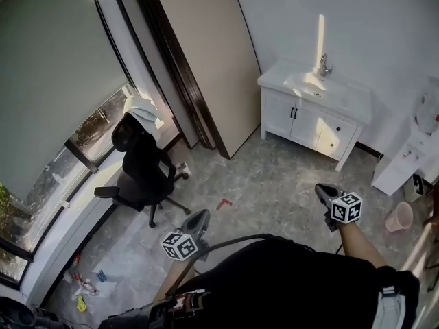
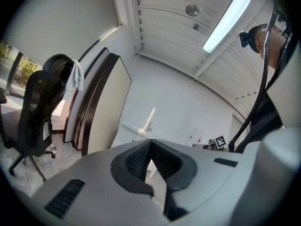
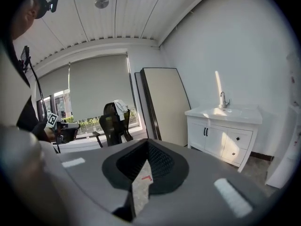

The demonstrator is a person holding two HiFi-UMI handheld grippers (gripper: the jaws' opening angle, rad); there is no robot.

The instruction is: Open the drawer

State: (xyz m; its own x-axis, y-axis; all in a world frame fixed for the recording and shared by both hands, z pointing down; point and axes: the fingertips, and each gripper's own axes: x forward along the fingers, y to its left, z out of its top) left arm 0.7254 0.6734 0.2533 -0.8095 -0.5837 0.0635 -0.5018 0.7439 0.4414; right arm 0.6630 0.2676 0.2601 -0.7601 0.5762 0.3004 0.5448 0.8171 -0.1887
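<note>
A white vanity cabinet [image 1: 312, 123] with a sink and tap stands against the far wall. Its right part has two small drawers [image 1: 335, 134] with dark knobs, beside two doors with black handles. In the right gripper view the drawers [image 3: 236, 146] lie ahead to the right, across bare floor. My right gripper [image 1: 322, 191] is shut and holds nothing [image 3: 146, 142]. My left gripper [image 1: 197, 222], lower and to the left, is shut and holds nothing as well [image 2: 150, 141]. It faces the cabinet [image 2: 133, 132] from a distance. Both grippers are well short of the cabinet.
A black office chair [image 1: 142, 172] with a white cloth over its back stands by the window at left. Big panels [image 1: 199, 67] lean on the back wall. A pink bucket [image 1: 399, 216] and a white unit [image 1: 401, 164] are at right. Litter [image 1: 84, 284] lies at lower left.
</note>
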